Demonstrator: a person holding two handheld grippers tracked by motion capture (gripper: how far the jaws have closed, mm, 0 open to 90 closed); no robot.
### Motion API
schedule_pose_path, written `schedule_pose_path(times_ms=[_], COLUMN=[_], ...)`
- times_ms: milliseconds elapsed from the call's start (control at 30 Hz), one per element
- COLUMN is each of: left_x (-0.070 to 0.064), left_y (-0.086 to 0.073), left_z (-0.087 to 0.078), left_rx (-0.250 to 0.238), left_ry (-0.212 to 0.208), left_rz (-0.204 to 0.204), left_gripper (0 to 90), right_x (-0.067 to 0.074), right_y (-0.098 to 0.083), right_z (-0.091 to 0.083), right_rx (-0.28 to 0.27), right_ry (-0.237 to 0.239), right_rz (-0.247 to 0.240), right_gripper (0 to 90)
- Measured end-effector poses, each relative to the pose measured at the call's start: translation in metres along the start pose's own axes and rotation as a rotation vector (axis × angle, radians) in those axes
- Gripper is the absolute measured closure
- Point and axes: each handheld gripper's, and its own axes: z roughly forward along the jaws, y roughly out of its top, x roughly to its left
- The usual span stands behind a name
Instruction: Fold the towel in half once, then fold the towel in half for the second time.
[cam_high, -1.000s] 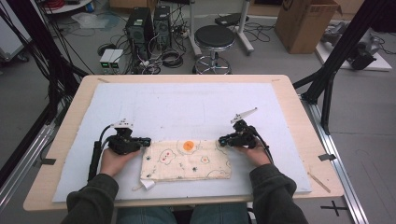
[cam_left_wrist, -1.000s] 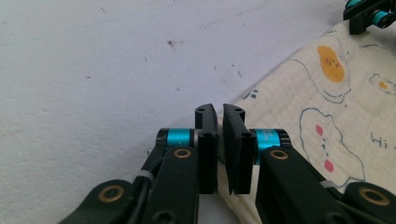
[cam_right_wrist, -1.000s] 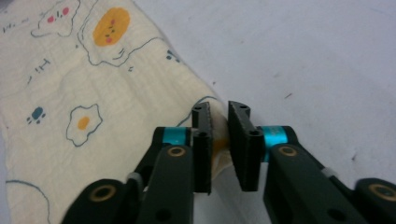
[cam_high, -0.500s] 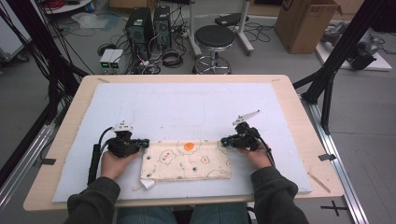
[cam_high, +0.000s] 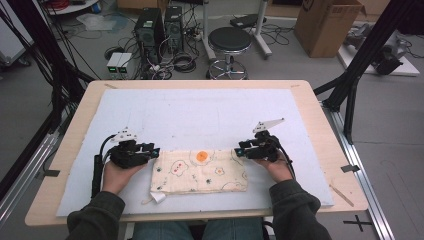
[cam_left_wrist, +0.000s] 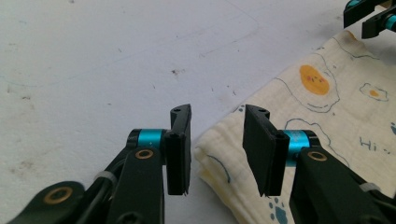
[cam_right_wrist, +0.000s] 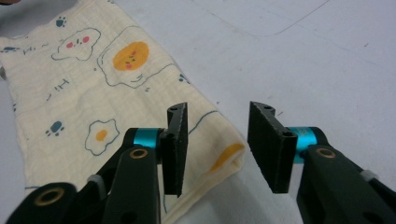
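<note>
A folded cream cloth printed with fried eggs and paw marks lies flat on the white mat near the table's front edge. My left gripper rests at the cloth's far left corner. Its jaws have just been opening and now stand apart. In the left gripper view the cloth has its corner under the gap of the left gripper, and no pad presses on it. My right gripper sits at the far right corner, its jaws likewise just opened. The right gripper straddles the cloth at its folded corner without touching it.
The mat covers most of a wooden table. A small white tag sticks out at the cloth's near left corner. Behind the table stand a stool, computer towers and a cardboard box. Black frame posts flank the table.
Both grippers' jaws have gone from shut on the cloth's far corners to apart, letting the cloth go. The hands have stayed about where they were.
</note>
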Motion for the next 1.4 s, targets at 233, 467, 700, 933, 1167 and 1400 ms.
schedule_pose_path(times_ms=[233,467,700,933,1167,1400], left_x=[-0.003,-0.008,-0.013,-0.017,-0.017,-0.017], left_y=[0.001,0.002,0.003,0.004,0.004,0.004], left_z=[-0.008,-0.015,-0.015,-0.016,-0.016,-0.015], left_rx=[0.005,-0.021,-0.020,-0.024,-0.020,-0.019], left_ry=[-0.044,-0.065,-0.065,-0.062,-0.058,-0.053], left_rz=[0.015,0.018,0.030,0.045,0.053,0.058], left_gripper=[51.5,46.3,41.9,41.4,40.6,40.3], right_x=[0.006,0.012,0.019,0.020,0.020,0.019], right_y=[0.002,0.002,0.003,0.002,0.002,0.003], right_z=[-0.008,-0.013,-0.015,-0.015,-0.015,-0.015], right_rx=[-0.059,-0.086,-0.089,-0.083,-0.081,-0.081], right_ry=[-0.003,-0.012,-0.029,-0.016,-0.019,-0.023], right_rz=[-0.016,-0.028,-0.047,-0.053,-0.052,-0.056], right_gripper=[44.8,37.0,33.0,33.1,33.2,33.5])
